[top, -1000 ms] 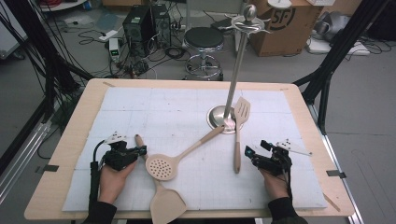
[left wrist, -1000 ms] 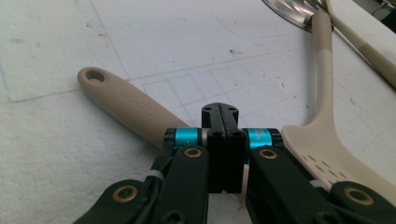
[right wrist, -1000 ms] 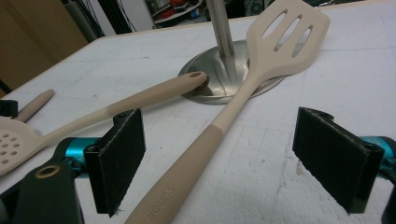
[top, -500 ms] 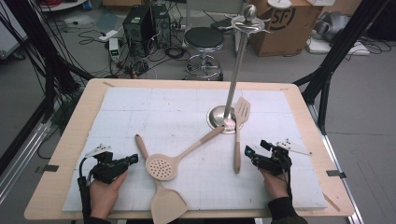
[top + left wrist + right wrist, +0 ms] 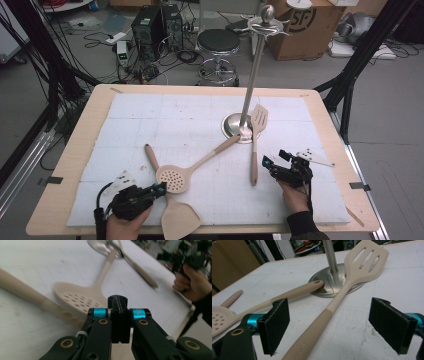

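While the left claw (image 5: 159, 189) sits shut tight with nothing in it, just beside the round spoon with holes (image 5: 173, 179) at the near edge of the bench (image 5: 90, 125), the right claw (image 5: 270, 165) is wide open and holds nothing. Between its two black pads lies the handle of the slotted turner (image 5: 337, 302), whose flat head leans on the shiny base of the tall stand (image 5: 235, 125). A plain spatula (image 5: 177, 217) lies flat near the left claw.
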`<action>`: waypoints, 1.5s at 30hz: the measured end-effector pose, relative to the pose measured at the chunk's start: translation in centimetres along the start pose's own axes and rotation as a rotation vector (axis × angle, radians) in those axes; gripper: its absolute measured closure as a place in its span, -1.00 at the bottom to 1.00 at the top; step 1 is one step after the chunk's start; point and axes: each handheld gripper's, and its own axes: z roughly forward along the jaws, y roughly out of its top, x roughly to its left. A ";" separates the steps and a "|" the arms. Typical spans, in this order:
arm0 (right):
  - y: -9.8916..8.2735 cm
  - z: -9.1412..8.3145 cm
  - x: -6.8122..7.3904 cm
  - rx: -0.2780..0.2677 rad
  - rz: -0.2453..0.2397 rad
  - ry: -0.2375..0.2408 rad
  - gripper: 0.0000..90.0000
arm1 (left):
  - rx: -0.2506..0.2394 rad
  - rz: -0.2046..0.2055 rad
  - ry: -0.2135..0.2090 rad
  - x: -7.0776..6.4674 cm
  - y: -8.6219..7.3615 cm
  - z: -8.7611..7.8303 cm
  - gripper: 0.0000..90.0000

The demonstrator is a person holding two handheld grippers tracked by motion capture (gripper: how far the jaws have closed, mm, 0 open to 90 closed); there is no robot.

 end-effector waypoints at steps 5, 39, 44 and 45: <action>0.0 0.0 0.0 -0.002 -0.005 -0.001 -0.63 | 0.082 0.077 -0.033 -1.8 -0.1 2.6 1.00; 0.1 -0.2 -0.3 -0.007 0.016 -0.008 -0.63 | 0.323 0.230 0.076 -1.3 -0.6 4.0 1.00; 0.1 -0.4 -0.5 -0.016 0.023 -0.008 -0.63 | 0.320 0.236 0.083 -1.0 -0.8 3.3 1.00; 0.1 -0.4 -0.5 -0.018 0.025 -0.007 -0.63 | 0.321 0.238 0.087 -0.9 -0.8 3.2 1.00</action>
